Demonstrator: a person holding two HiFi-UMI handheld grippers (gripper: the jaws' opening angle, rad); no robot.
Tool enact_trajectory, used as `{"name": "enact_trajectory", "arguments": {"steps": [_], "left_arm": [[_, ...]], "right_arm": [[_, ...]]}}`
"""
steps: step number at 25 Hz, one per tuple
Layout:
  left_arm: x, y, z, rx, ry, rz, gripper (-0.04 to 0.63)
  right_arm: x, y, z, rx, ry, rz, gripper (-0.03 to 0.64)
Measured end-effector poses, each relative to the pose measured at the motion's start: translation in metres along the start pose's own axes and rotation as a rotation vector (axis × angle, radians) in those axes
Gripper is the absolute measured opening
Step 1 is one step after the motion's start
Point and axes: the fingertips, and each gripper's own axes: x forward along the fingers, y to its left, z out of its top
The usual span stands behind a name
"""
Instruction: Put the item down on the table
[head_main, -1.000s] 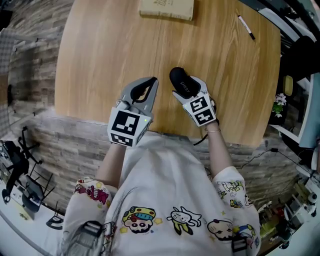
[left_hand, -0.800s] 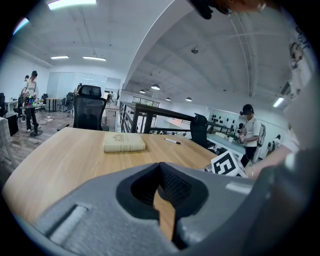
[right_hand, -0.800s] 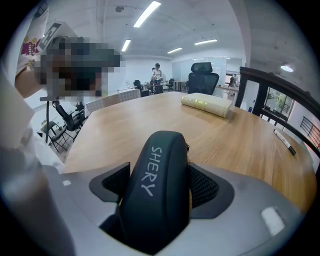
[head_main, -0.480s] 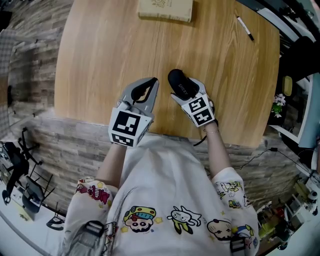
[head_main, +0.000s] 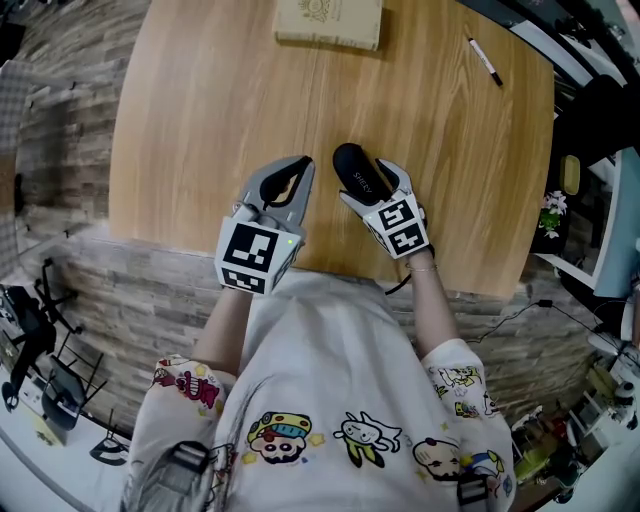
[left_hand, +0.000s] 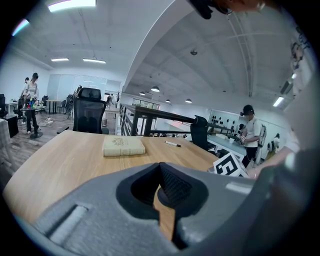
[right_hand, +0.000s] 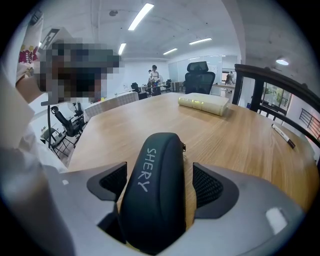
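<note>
Opening my right claw (head_main: 366, 182) wide around the black case (right_hand: 150, 195) lying on the table (head_main: 200, 100) well this side of the book (head_main: 329, 22), I could knock it by pulling back crooked.

The right gripper (right_hand: 159, 191) fills the lower half of the view, its jaws opening around a black zip case (right_hand: 150, 170) printed with "SHERY" in pale letters. The case lies lengthwise between the ribbed pads (right_hand: 208, 186), and a sliver of wood shows on either side of it, so neither pad presses on it. It rests on a light wooden table (right_hand: 235, 145). At one o'clock from the case lies a cream closed book (right_hand: 204, 103), and at two o'clock, near the table's edge, a pen (right_hand: 283, 134). Beyond the book stands a black office chair (right_hand: 201, 76); at twelve o'clock, far off, a person (right_hand: 154, 75) stands.
</note>
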Motion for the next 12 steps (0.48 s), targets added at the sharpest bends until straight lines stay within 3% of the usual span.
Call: {"name": "enact_trajectory", "arguments": {"steps": [12], "left_arm": [[-0.006, -0.007, 0.016, 0.021, -0.034, -0.006, 0.002]], "right_arm": [[-0.036, -0.006, 0.026, -0.003, -0.1, -0.063, 0.41]]}}
